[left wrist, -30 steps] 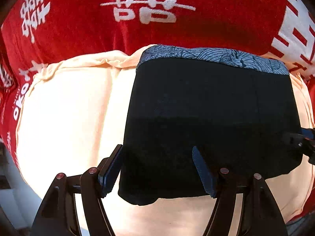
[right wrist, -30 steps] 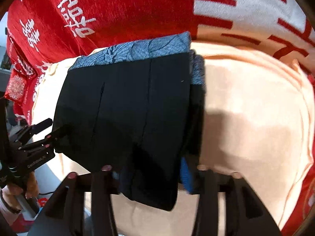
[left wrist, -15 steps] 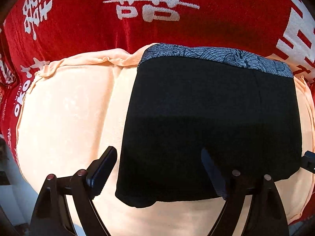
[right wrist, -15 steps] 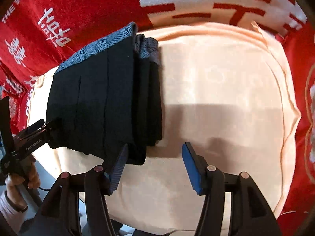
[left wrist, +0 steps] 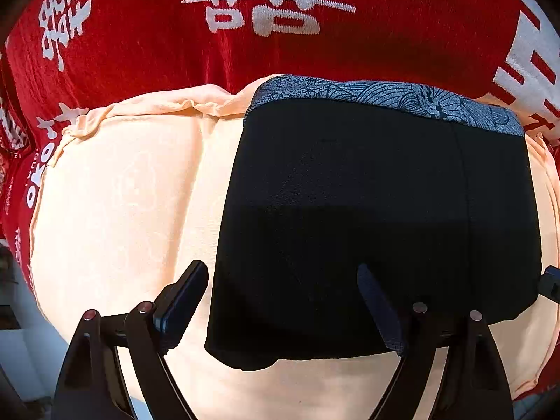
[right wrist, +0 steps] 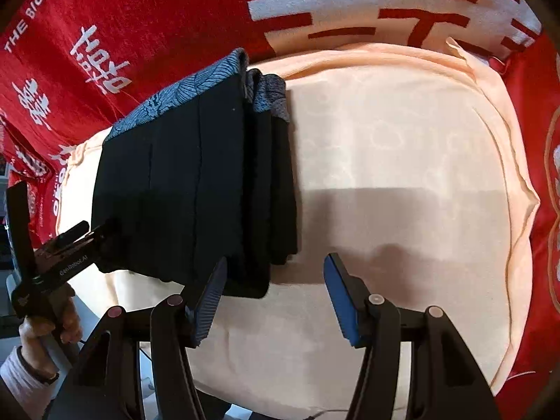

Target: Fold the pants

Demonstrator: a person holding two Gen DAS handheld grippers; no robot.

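Observation:
The black pants lie folded in a compact stack on a peach cloth, with a grey patterned waistband at the far edge. In the right wrist view the folded pants show several layers. My left gripper is open and empty, its fingers straddling the near left part of the pants. My right gripper is open and empty, just off the near right corner of the stack. The left gripper also shows at the left of the right wrist view.
A red blanket with white characters lies under and beyond the peach cloth. The peach cloth stretches bare to the right of the pants. A hand holds the left gripper at the lower left.
My right gripper let go of the pants' right edge, opened and moved right and back. My left gripper drew back slightly and stays open.

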